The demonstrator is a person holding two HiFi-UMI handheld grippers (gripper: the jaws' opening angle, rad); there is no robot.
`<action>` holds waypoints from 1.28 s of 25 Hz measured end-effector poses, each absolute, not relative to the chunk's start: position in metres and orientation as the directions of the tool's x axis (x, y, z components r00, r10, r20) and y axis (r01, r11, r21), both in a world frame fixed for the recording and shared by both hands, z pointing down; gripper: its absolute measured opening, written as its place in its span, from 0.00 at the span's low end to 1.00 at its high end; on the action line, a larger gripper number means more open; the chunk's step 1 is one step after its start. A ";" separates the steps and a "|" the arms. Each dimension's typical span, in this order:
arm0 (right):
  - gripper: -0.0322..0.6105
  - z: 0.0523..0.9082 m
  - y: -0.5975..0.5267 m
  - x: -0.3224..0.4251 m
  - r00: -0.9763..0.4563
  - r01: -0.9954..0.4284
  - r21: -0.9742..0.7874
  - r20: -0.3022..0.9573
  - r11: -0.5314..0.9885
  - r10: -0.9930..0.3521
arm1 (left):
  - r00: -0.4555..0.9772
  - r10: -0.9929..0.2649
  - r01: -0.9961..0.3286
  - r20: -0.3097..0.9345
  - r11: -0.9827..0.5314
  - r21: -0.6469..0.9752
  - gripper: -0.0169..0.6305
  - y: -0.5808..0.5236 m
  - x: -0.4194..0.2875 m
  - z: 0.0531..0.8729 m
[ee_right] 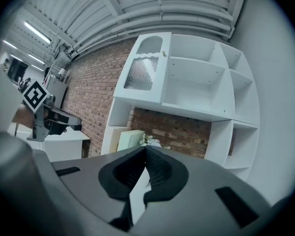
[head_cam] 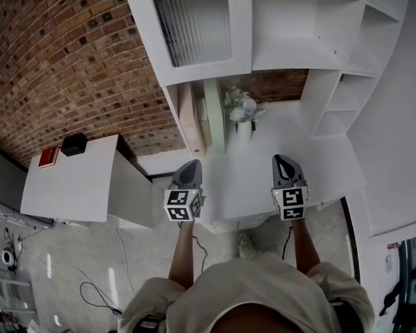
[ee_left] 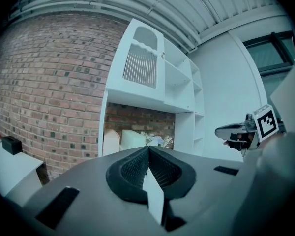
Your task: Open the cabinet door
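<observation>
A white cabinet door [head_cam: 194, 25] with a ribbed glass panel closes the upper left bay of a tall white shelf unit [head_cam: 347, 54]. The same door [ee_left: 141, 67] [ee_right: 143, 73] shows in both gripper views, with a small knob [ee_right: 163, 53] at its right edge. My left gripper [head_cam: 188, 173] and my right gripper [head_cam: 286, 168] are held side by side in front of the unit, well short of the door. Both point towards it. Each has its jaws closed together with nothing between them.
In the open niche under the door stand flat boards [head_cam: 193, 116] and a vase of flowers [head_cam: 243, 113]. A low white side cabinet [head_cam: 76, 179] with a black box [head_cam: 74, 144] stands left against the brick wall [head_cam: 55, 54]. Cables [head_cam: 100, 297] lie on the floor.
</observation>
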State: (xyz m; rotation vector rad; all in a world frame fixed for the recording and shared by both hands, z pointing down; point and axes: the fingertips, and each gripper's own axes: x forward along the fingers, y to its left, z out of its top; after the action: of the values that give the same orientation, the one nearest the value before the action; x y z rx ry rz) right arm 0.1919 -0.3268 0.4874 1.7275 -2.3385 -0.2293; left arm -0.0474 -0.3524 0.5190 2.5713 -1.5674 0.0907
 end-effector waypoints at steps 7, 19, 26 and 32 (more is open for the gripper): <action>0.07 0.478 -0.381 0.197 -0.344 -0.903 0.249 0.070 0.350 -0.936 | 0.397 -0.912 -0.918 0.103 -0.392 0.063 0.07 -0.393 -0.046 0.503; 0.07 0.474 -0.455 0.198 -0.450 -0.866 0.234 0.024 0.443 -0.893 | 0.313 -0.944 -0.950 0.109 -0.311 0.031 0.07 -0.440 -0.035 0.498; 0.07 0.472 -0.475 0.190 -0.485 -0.849 0.223 0.033 0.479 -0.874 | 0.297 -0.948 -0.955 0.117 -0.296 0.027 0.07 -0.452 -0.035 0.500; 0.12 0.457 -0.487 0.181 -0.497 -0.841 0.242 0.010 0.484 -0.868 | 0.316 -0.943 -0.949 0.109 -0.313 0.037 0.07 -0.465 -0.038 0.502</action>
State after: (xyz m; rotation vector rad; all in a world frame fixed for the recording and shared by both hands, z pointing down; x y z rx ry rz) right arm 0.1815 -0.4871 0.4571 1.5001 -2.5919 -0.3106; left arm -0.0375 -0.4648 0.5017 2.4699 -1.7814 0.1023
